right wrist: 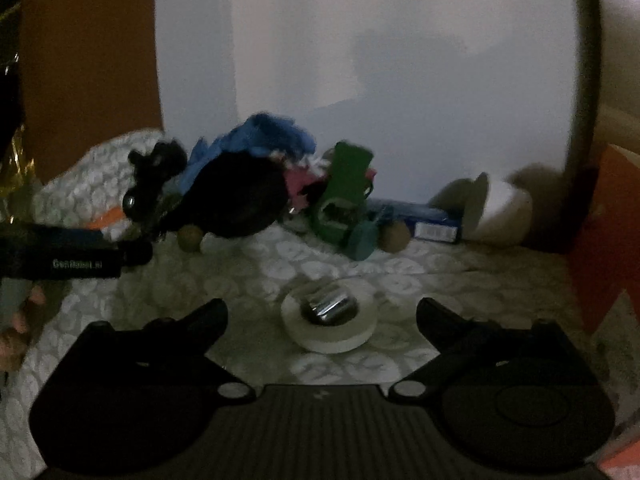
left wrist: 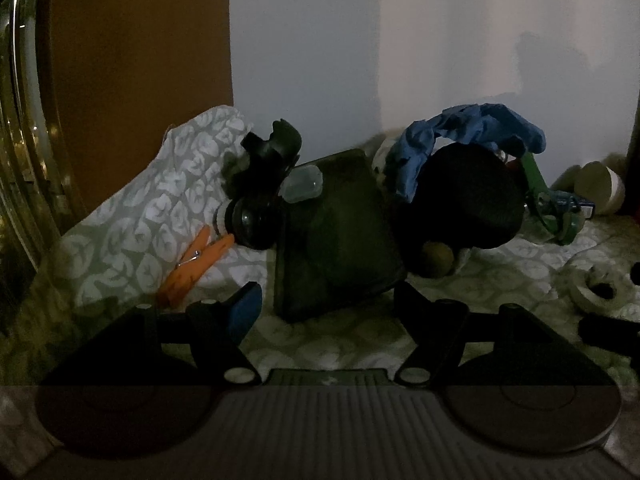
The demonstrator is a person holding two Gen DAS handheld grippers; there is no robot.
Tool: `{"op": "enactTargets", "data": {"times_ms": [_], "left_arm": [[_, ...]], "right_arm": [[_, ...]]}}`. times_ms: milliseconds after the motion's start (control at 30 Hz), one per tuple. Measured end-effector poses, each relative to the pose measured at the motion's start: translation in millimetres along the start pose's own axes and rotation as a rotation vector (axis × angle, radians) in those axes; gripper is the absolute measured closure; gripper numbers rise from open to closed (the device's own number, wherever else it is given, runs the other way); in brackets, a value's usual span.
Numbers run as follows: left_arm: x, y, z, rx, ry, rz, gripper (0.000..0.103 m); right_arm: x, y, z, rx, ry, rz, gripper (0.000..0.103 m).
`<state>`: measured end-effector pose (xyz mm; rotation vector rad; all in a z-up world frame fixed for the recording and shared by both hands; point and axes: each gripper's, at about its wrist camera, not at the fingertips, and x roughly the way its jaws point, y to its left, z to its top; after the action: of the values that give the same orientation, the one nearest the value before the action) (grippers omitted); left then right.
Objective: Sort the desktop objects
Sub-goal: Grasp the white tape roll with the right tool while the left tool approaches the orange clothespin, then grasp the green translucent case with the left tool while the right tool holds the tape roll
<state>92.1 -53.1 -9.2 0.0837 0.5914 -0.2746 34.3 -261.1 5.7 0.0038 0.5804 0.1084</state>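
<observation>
A pile of objects lies on a patterned cloth. In the left wrist view my left gripper (left wrist: 326,300) is open, its fingers either side of the near end of a dark flat pouch (left wrist: 340,236). Beside it lie an orange clothespin (left wrist: 192,268), a black clip with a lens (left wrist: 260,196), a blue glove (left wrist: 468,136), a black round pad (left wrist: 460,196) and a green tool (left wrist: 548,200). In the right wrist view my right gripper (right wrist: 322,312) is open around a white tape roll (right wrist: 328,326) with a shiny piece in its hole.
A white cup (right wrist: 496,212) lies on its side at the back right next to a blue box (right wrist: 424,220). Two small brown balls (right wrist: 190,238) sit by the pile. A white wall stands behind. An orange board (right wrist: 604,240) stands at the right edge.
</observation>
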Motion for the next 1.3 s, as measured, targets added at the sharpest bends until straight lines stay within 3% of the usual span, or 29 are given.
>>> {"op": "enactTargets", "data": {"times_ms": [100, 133, 167, 200, 233, 900, 1100, 1300], "left_arm": [[1, 0, 0, 0.002, -0.003, 0.001, 0.030], [1, 1, 0, 0.001, -0.004, 0.001, 0.030], [1, 1, 0, 0.000, -0.005, 0.001, 0.030], [2, 1, 1, 0.000, -0.004, 0.002, 0.030], [2, 1, 1, 0.001, -0.005, 0.001, 0.030], [-2, -3, 0, 0.001, -0.032, 0.005, 0.028], [6, 2, 3, -0.048, 0.017, -0.005, 0.030], [11, 12, 4, -0.140, 0.016, -0.051, 0.028]], "right_arm": [[12, 8, 4, -0.056, 0.041, -0.028, 0.003], [14, 9, 4, -0.069, 0.047, -0.032, 0.009], [14, 9, 4, -0.066, 0.048, -0.031, 0.016], [14, 7, 4, -0.058, 0.051, -0.028, 0.040], [16, 5, 3, -0.051, 0.058, -0.028, 0.050], [3, -8, 2, -0.036, -0.036, -0.026, 0.050], [2, -7, 0, -0.030, -0.039, -0.032, 0.050], [1, -8, 0, -0.024, -0.037, -0.033, 0.050]]}}
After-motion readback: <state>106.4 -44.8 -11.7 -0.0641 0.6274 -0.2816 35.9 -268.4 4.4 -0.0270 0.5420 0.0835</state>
